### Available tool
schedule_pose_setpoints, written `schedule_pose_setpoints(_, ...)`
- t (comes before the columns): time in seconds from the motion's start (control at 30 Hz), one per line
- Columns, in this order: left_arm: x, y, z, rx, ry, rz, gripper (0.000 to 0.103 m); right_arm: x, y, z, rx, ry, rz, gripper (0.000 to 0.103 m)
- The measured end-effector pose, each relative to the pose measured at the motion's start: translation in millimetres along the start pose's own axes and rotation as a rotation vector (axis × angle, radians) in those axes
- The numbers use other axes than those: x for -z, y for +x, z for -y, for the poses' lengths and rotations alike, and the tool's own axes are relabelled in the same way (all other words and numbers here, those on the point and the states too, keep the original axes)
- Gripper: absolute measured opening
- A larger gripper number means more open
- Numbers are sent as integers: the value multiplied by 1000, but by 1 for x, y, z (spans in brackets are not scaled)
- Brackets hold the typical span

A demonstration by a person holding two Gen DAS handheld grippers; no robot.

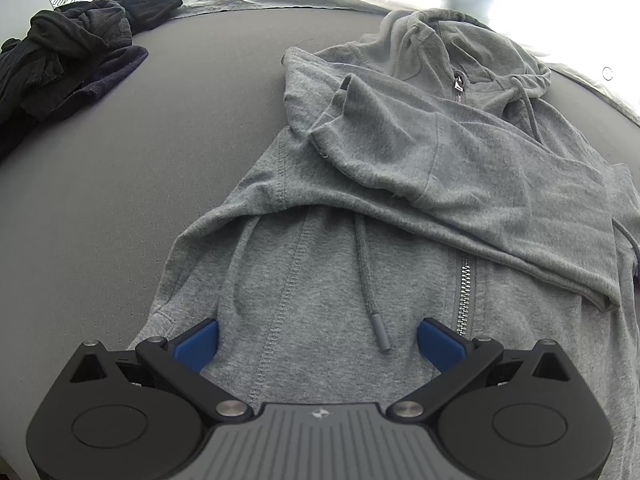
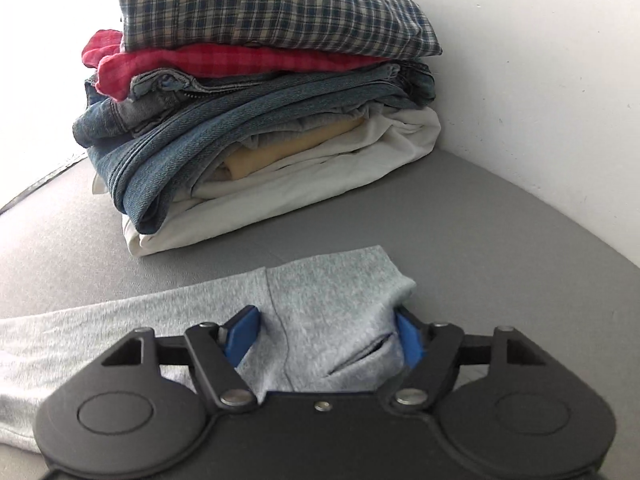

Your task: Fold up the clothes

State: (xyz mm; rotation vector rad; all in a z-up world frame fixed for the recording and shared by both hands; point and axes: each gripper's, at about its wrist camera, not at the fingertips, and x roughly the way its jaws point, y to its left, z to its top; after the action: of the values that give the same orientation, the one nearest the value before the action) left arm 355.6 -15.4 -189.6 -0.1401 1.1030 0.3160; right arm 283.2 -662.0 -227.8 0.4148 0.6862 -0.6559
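My left gripper (image 1: 318, 336) has fingers spread wide over the grey hoodie (image 1: 400, 184); my right gripper (image 2: 328, 334) fingers are spread around its sleeve (image 2: 320, 320)

Folded stack (image 2: 260, 100) blocks ahead; wall (image 2: 540, 80) right.

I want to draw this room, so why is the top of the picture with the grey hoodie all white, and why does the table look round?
Left wrist view: bright light behind the grey hoodie washes the top out to white, and the fisheye lens bends the table into a dome. Right wrist view: softer, even light; the folded stack looks sharp, its far left edge glaring white.
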Motion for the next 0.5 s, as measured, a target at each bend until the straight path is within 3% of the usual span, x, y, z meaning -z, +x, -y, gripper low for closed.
schedule_pose_setpoints(0.07, 1, 0, 0, 1, 0, 4, 103, -1, -5, 0, -45, 36, -9, 20)
schedule_pose_setpoints(0.1, 1, 0, -1, 1, 1, 3, 103, -1, -8, 0, -68, 53, -13, 17)
schedule_pose_setpoints(0.23, -2, 0, -1, 3, 1, -18, 103, 2, -18, -1, -204, 197, -38, 15)
schedule_pose_setpoints(0.4, -7, 2, -1, 6, 4, -46, 103, 26, -16, -20, -551, 650, -124, 15)
schedule_pose_setpoints(0.5, -7, 2, -1, 8, 7, -48, 103, 40, -14, -61, -693, 723, -212, 15)
